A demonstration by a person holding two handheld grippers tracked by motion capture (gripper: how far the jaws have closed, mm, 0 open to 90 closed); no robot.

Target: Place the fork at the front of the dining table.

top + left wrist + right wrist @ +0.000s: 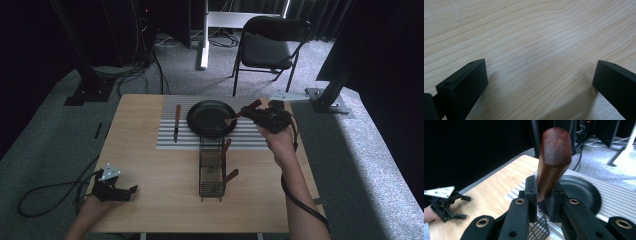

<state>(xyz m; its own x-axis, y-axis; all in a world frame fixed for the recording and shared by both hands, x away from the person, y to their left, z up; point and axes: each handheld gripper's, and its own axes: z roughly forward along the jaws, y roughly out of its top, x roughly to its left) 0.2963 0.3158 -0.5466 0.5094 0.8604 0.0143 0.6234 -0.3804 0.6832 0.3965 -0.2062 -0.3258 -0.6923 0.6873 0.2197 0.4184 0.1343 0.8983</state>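
Note:
My right gripper (261, 116) is shut on a wooden-handled utensil (251, 105) at the right rim of the black pan (211, 118). The utensil's metal end reaches over the pan. In the right gripper view the brown handle (552, 160) stands up between the jaws of the right gripper (543, 192), with the pan (584, 192) behind it. My left gripper (129, 192) rests at the table's near left corner. Its jaws stand wide apart over bare wood in the left gripper view (540, 77), with nothing between them.
A wire mesh caddy (211, 170) in mid-table holds two more wooden-handled utensils (226, 147). A knife (177, 122) lies on the ribbed mat (167, 140) left of the pan. A black folding chair (270, 45) stands beyond the table.

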